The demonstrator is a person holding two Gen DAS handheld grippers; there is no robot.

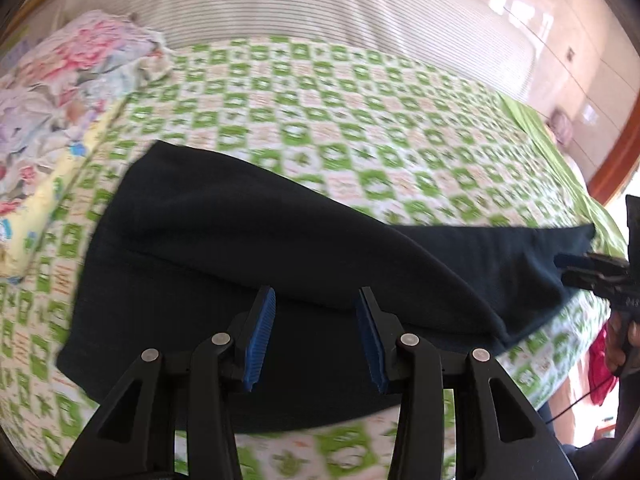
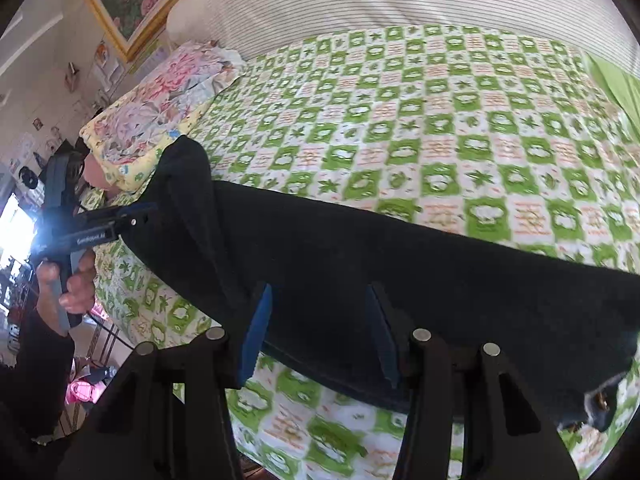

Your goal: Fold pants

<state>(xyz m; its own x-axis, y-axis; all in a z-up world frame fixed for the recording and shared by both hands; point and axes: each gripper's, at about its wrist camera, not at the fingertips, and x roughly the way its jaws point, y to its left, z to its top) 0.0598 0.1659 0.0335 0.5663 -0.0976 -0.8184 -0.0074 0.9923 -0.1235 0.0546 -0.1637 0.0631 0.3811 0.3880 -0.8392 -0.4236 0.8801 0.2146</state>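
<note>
Both claws, left claw and right claw, gape empty over limp navy pants; I grip the hems near the bed edge.

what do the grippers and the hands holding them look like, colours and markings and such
Both the left gripper and right gripper are black plastic linkages with silver round pivot pins and ribbed blue finger pads. The left one's body carries small white lettering, too blurred to read. The bare hand gripping its handle emerges from a dark sleeve.
</note>
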